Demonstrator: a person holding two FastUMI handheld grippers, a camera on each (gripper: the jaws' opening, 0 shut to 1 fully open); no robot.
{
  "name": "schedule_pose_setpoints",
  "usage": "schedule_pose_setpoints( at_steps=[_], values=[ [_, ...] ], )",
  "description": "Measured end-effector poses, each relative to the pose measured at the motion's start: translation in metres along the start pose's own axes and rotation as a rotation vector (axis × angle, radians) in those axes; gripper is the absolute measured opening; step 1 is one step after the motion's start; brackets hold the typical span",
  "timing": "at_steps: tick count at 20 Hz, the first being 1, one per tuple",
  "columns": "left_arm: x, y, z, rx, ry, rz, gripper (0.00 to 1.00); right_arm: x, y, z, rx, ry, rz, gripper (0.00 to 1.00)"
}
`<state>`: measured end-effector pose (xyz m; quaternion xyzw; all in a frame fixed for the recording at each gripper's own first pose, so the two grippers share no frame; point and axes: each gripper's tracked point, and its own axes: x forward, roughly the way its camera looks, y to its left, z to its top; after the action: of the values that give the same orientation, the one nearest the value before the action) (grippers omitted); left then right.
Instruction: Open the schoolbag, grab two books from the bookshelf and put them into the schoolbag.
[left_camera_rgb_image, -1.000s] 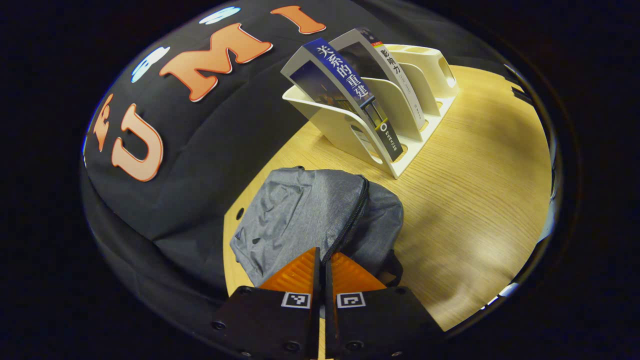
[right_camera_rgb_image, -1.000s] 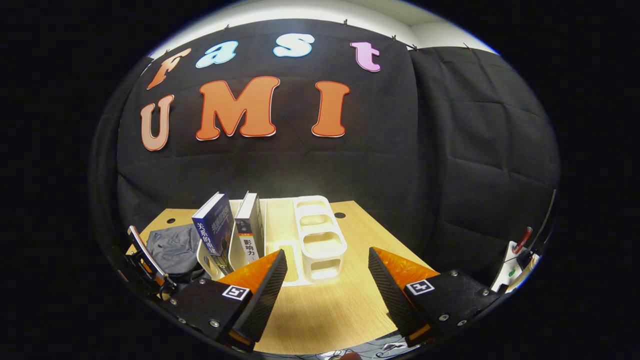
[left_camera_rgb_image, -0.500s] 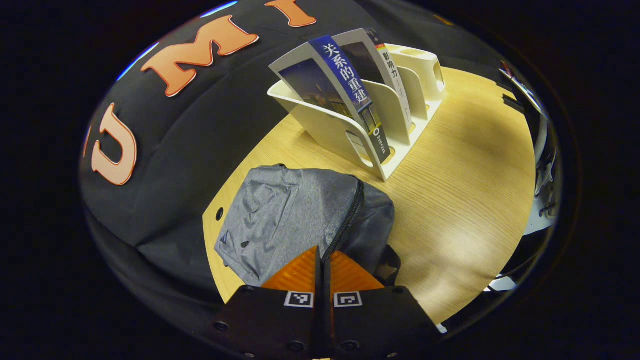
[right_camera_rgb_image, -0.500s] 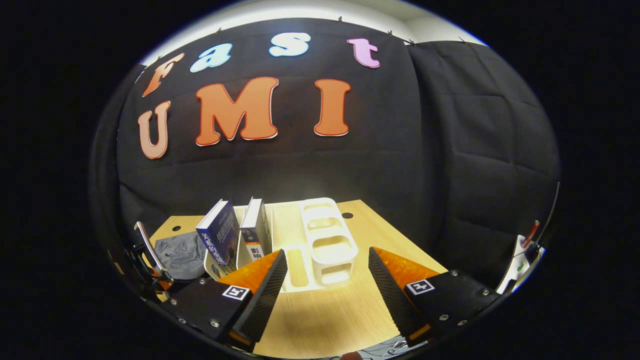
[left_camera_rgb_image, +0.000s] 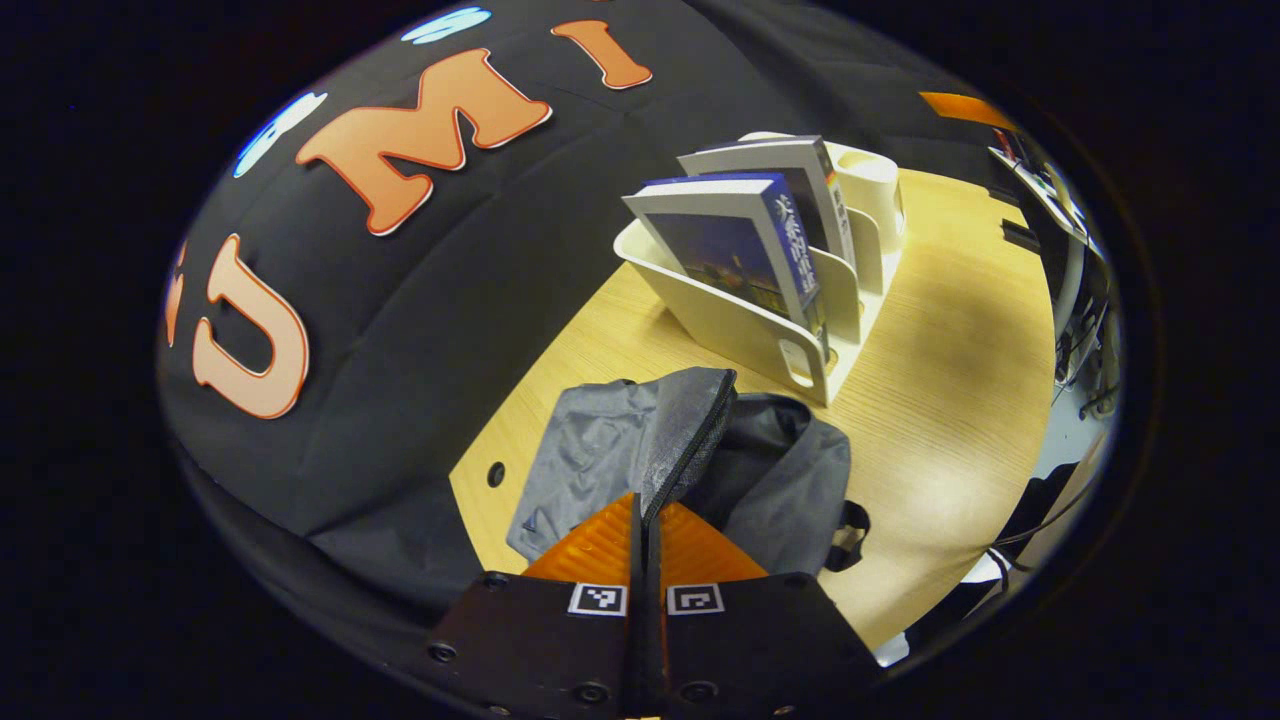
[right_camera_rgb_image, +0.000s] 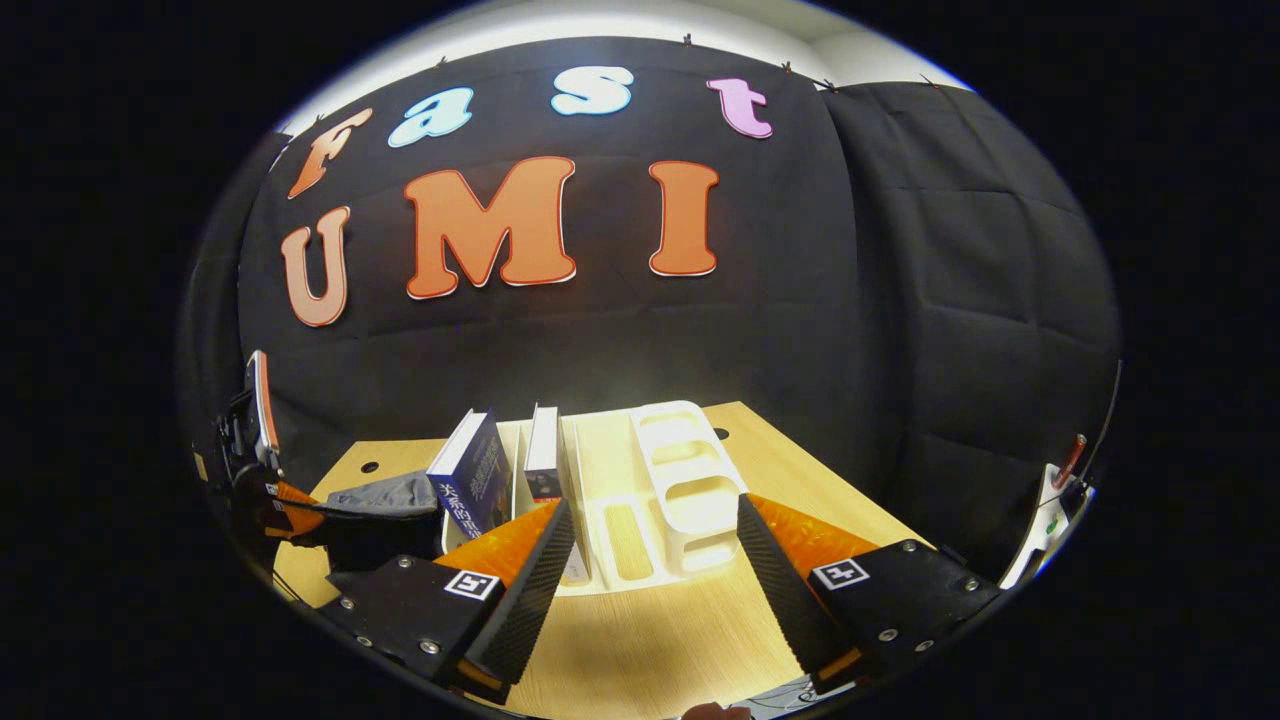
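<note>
A grey schoolbag (left_camera_rgb_image: 600, 455) lies on the wooden table (left_camera_rgb_image: 950, 400). Its zipper edge (left_camera_rgb_image: 695, 425) is pulled up into a raised flap. My left gripper (left_camera_rgb_image: 645, 500) is shut, and the zipper line runs straight in between its fingertips. Behind the bag stands the white bookshelf (left_camera_rgb_image: 740, 330) with a blue book (left_camera_rgb_image: 735, 255) and a second book (left_camera_rgb_image: 790, 175) leaning in its slots. In the right gripper view, my right gripper (right_camera_rgb_image: 655, 510) hangs open just before the bookshelf (right_camera_rgb_image: 690, 470), the blue book (right_camera_rgb_image: 478, 480) and the other book (right_camera_rgb_image: 545, 460). The left gripper (right_camera_rgb_image: 300, 515) holds the bag (right_camera_rgb_image: 385, 495) up at far left.
A small round hole (left_camera_rgb_image: 495, 473) sits in the tabletop near the bag. The shelf's right end has round pen cups (left_camera_rgb_image: 870, 185). Past the table's right edge are cables and a white stand (right_camera_rgb_image: 1045, 510). Bare wood (right_camera_rgb_image: 650, 640) lies under my right gripper.
My left gripper has risen and drawn the bag's zipper edge up, so the flat bag now shows a raised flap. The right gripper stays open and has shifted slightly relative to the shelf.
</note>
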<state>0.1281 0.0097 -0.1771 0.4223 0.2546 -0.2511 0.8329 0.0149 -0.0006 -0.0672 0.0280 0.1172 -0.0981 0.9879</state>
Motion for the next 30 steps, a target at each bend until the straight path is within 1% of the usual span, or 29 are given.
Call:
schedule_pose_setpoints(
  at_steps=[4,6,8,13,17,18,20,21,22,23,24,25,27,28,30],
  values=[
    [-0.005,0.033,0.013,-0.03,-0.02,-0.001,0.01,-0.007,0.013,0.006,0.021,-0.003,0.01,0.97],
    [-0.007,0.059,0.022,-0.044,-0.038,0.03,0.01,-0.012,0.022,0.009,0.049,0.001,0.028,0.97],
    [-0.009,0.079,0.03,-0.062,-0.052,0.037,0.0,-0.017,0.03,0.015,0.059,-0.01,0.032,0.97],
    [-0.004,0.113,0.042,-0.094,-0.076,0.019,0.01,-0.023,0.044,0.02,-0.006,-0.006,0.007,0.98],
    [-0.001,0.125,0.051,-0.144,-0.093,-0.019,0.01,-0.026,0.06,0.021,-0.018,0.039,0.001,0.98],
    [-0.002,0.127,0.051,-0.155,-0.096,-0.026,0.01,-0.028,0.067,0.027,0.007,0.055,0.016,0.98],
    [-0.001,0.129,0.052,-0.164,-0.097,-0.038,0.01,-0.028,0.088,0.048,0.053,0.074,0.073,0.98],
    [-0.001,0.129,0.052,-0.163,-0.097,-0.042,0.0,-0.024,0.096,0.06,0.059,0.087,0.092,0.97],
    [0.0,0.129,0.051,-0.162,-0.096,-0.045,0.0,-0.017,0.1,0.071,0.061,0.108,0.107,1.0],
    [0.0,0.128,0.051,-0.162,-0.097,-0.05,0.0,-0.011,0.107,0.079,0.059,0.145,0.125,0.98],
    [0.001,0.128,0.051,-0.163,-0.097,-0.052,0.0,-0.004,0.116,0.09,0.057,0.175,0.154,0.98],
    [0.001,0.127,0.052,-0.16,-0.098,-0.058,0.01,0.003,0.128,0.1,0.034,0.198,0.189,0.98],
    [-0.001,0.128,0.052,-0.148,-0.095,-0.068,0.0,0.023,0.138,0.113,-0.049,0.245,0.199,0.98],
    [-0.002,0.127,0.052,-0.144,-0.092,-0.073,0.0,0.036,0.148,0.112,-0.084,0.288,0.216,0.98],
    [-0.003,0.128,0.053,-0.134,-0.088,-0.081,0.0,0.052,0.176,0.102,-0.1,0.41,0.28,0.97]
  ],
)
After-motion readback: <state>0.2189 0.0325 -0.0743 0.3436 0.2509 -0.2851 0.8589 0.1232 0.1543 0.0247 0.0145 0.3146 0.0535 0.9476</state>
